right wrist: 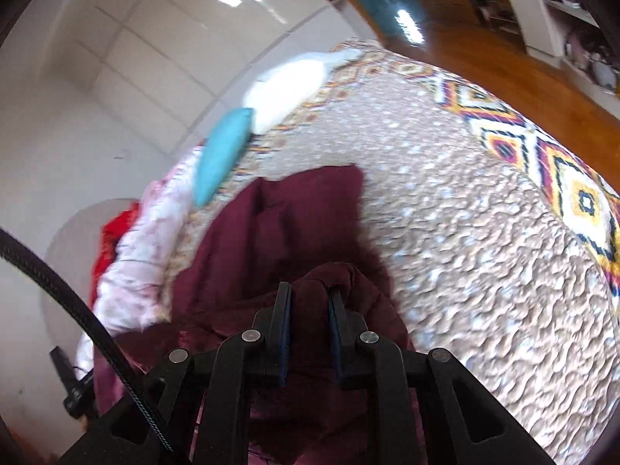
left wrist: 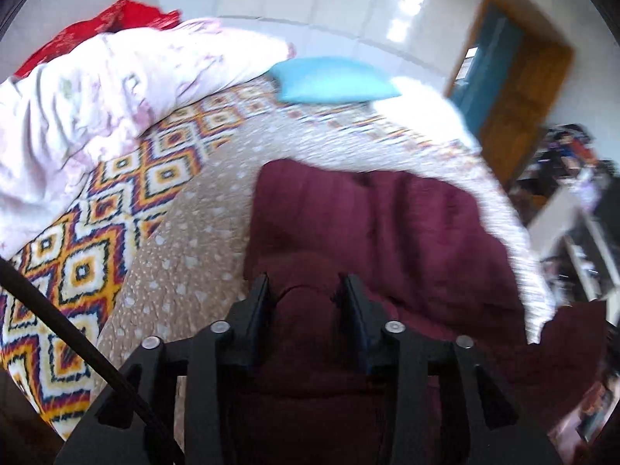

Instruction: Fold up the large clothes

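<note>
A large maroon padded garment [left wrist: 387, 232] lies on a bed with a beige dotted bedspread [left wrist: 201, 232]. My left gripper [left wrist: 306, 285] is closed on a bunched fold of the maroon cloth near its near edge. In the right wrist view the same garment [right wrist: 294, 213] stretches away over the bedspread [right wrist: 465, 232]. My right gripper [right wrist: 310, 290] is shut on a raised lump of the maroon cloth, which bulges up between its fingers. Both views are blurred by motion.
A pale pink floral quilt [left wrist: 97, 97], a red cloth [left wrist: 97, 27] and a light blue pillow [left wrist: 333, 79] lie at the bed's far side. A white pillow [right wrist: 286, 85] sits by the blue one [right wrist: 221, 155]. A wooden door [left wrist: 519, 89] and cluttered shelves [left wrist: 573, 193] stand beyond the bed.
</note>
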A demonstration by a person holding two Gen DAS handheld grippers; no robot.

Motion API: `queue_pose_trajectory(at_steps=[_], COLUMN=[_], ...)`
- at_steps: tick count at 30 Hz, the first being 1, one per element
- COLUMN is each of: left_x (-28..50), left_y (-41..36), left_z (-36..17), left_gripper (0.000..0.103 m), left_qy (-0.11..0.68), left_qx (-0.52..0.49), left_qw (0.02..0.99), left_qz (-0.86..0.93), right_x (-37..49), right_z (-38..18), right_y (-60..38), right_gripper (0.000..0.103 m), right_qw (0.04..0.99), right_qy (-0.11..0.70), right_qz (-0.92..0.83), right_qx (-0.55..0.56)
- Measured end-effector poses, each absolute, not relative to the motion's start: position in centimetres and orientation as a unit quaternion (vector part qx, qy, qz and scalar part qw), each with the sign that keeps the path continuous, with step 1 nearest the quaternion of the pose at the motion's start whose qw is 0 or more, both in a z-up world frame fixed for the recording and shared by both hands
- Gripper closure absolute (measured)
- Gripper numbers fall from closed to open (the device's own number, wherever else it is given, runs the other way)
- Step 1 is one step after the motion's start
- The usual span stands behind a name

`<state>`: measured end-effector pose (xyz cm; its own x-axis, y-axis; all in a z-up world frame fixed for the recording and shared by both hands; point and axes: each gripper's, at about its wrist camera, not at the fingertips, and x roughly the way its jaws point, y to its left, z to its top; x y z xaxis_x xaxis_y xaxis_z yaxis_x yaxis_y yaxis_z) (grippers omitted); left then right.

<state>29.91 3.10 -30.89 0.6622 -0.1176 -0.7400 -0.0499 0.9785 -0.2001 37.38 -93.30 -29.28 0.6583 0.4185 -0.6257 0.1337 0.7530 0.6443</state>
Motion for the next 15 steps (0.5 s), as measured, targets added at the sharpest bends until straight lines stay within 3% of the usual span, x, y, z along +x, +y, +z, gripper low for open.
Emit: queue_pose_trajectory(at_steps=[6, 13, 14, 15], left_x=[32.8, 35.4, 35.7, 35.8], left_y=[3.6, 6.3, 6.7, 6.8], left_z=[-34.2, -33.2, -32.4, -31.7], left_gripper=[0.053, 0.047, 0.046, 0.046], left_qy=[0.420, 0.420, 0.412, 0.408], left_qx=[-0.108, -0.156, -0.161, -0.163], left_qw=[0.901, 0.894, 0.897, 0.899], left_qz=[0.006, -0.003, -0.002, -0.002], right_x=[39.4, 41.3, 41.4, 41.4], right_z=[-33.3, -35.2, -34.8, -34.0], right_y=[-94.2, -96.1, -96.2, -96.4], right_gripper=[0.084, 0.081, 0.076, 0.059], right_qw=[0.831, 0.810, 0.813, 0.823], right_qy=[0.437, 0.438, 0.435, 0.424], right_qz=[0.046, 0.055, 0.055, 0.047], right_qx=[0.341, 0.385, 0.383, 0.376])
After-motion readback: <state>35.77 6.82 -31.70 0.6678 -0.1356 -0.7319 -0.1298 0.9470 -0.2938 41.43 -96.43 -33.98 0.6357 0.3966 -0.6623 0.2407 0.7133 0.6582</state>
